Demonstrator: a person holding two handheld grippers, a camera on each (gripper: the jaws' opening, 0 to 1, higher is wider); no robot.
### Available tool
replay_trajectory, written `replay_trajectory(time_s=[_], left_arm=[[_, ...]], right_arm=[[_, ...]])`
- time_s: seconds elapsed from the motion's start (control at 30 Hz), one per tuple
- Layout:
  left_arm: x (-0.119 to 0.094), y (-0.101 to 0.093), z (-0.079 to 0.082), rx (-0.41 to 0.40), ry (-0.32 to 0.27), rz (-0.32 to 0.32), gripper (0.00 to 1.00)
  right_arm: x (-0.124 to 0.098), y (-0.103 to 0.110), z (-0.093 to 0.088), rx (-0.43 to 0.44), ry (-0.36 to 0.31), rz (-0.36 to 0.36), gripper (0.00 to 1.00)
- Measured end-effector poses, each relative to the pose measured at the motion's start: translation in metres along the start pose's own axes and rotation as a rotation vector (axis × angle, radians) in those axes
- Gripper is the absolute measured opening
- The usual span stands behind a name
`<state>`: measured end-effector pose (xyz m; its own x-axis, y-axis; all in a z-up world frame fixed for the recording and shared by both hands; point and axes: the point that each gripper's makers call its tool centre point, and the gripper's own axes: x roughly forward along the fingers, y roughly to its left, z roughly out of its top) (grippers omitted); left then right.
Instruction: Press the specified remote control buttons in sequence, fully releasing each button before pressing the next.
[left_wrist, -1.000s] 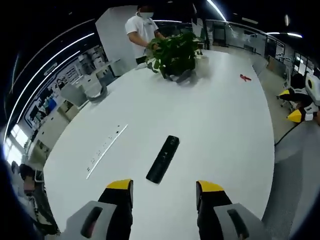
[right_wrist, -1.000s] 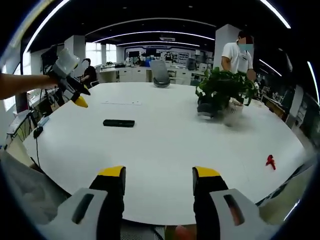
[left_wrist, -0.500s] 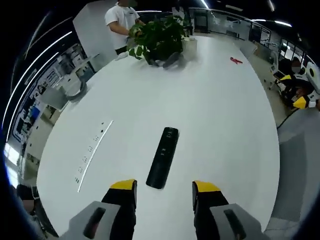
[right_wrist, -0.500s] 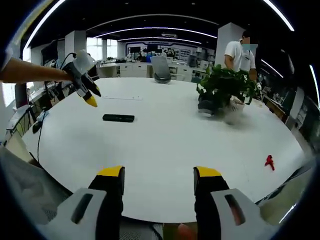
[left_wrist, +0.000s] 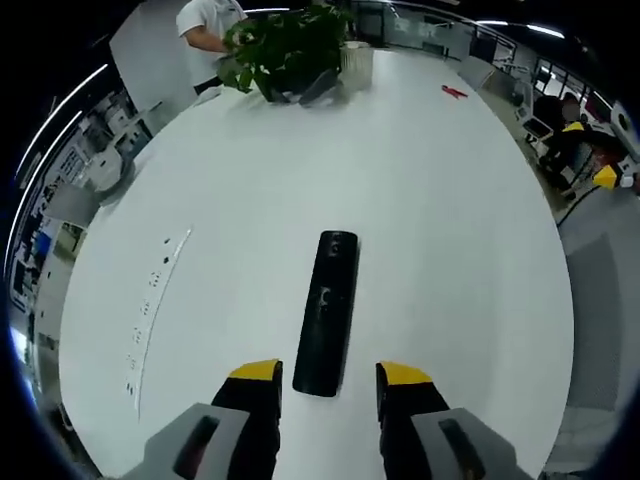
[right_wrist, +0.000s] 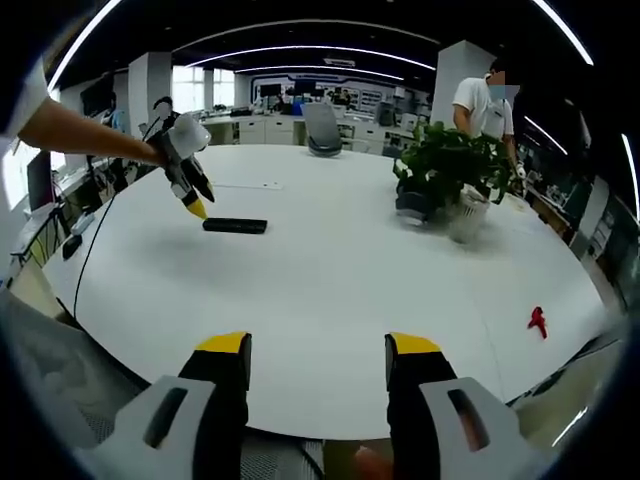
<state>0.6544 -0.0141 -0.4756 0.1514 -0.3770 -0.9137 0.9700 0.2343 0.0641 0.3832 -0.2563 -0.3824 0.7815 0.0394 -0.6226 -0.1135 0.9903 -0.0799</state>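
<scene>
We hold the left gripper (left_wrist: 328, 375), jaws parted and empty, above the remote (left_wrist: 328, 310) at 12 o'clock. Right gripper (right_wrist: 316, 348) parted, empty. Risk: tip nudges remote sideways.

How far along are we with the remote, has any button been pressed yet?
No press is visible so far. In hand: the left gripper is open and poised just short of the near end of the black remote on the white table. The right gripper waits open, far from the remote. The whole button sequence looks left to do.
</scene>
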Motion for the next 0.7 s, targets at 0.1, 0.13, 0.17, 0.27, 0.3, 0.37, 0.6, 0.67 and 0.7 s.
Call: replay_trajectory(time_s=[0.1, 0.13, 0.17, 0.27, 0.3, 0.37, 0.6, 0.67, 0.7], left_arm=[[0.009, 0.004, 0.002, 0.008, -0.001, -0.003, 0.34], [0.013, 0.004, 0.001, 0.01, 0.005, -0.013, 0.34], [0.015, 0.003, 0.001, 0.012, 0.011, -0.017, 0.34], [0.021, 0.005, -0.001, 0.015, 0.027, -0.03, 0.34], [0.024, 0.006, -0.001, 0.014, 0.031, -0.037, 0.34], [0.026, 0.004, -0.002, 0.012, 0.045, -0.051, 0.34], [0.033, 0.004, -0.006, 0.028, 0.079, -0.068, 0.3], [0.034, 0.004, -0.005, 0.023, 0.079, -0.072, 0.28], [0.035, 0.004, -0.005, 0.026, 0.081, -0.072, 0.27]], right_arm=[[0.0, 0.0, -0.001, -0.002, 0.007, -0.002, 0.55], [0.0, 0.0, -0.002, -0.001, 0.008, -0.003, 0.55], [0.001, -0.001, -0.002, -0.001, 0.011, -0.005, 0.55], [0.001, -0.001, -0.003, 0.002, 0.015, -0.004, 0.55], [0.001, -0.001, -0.003, 0.001, 0.015, -0.005, 0.55], [0.002, -0.001, -0.004, -0.001, 0.02, -0.004, 0.55], [0.001, -0.001, -0.004, 0.002, 0.022, -0.006, 0.54], [0.001, -0.001, -0.004, 0.003, 0.022, -0.005, 0.54], [0.001, -0.001, -0.005, 0.005, 0.025, -0.004, 0.54]])
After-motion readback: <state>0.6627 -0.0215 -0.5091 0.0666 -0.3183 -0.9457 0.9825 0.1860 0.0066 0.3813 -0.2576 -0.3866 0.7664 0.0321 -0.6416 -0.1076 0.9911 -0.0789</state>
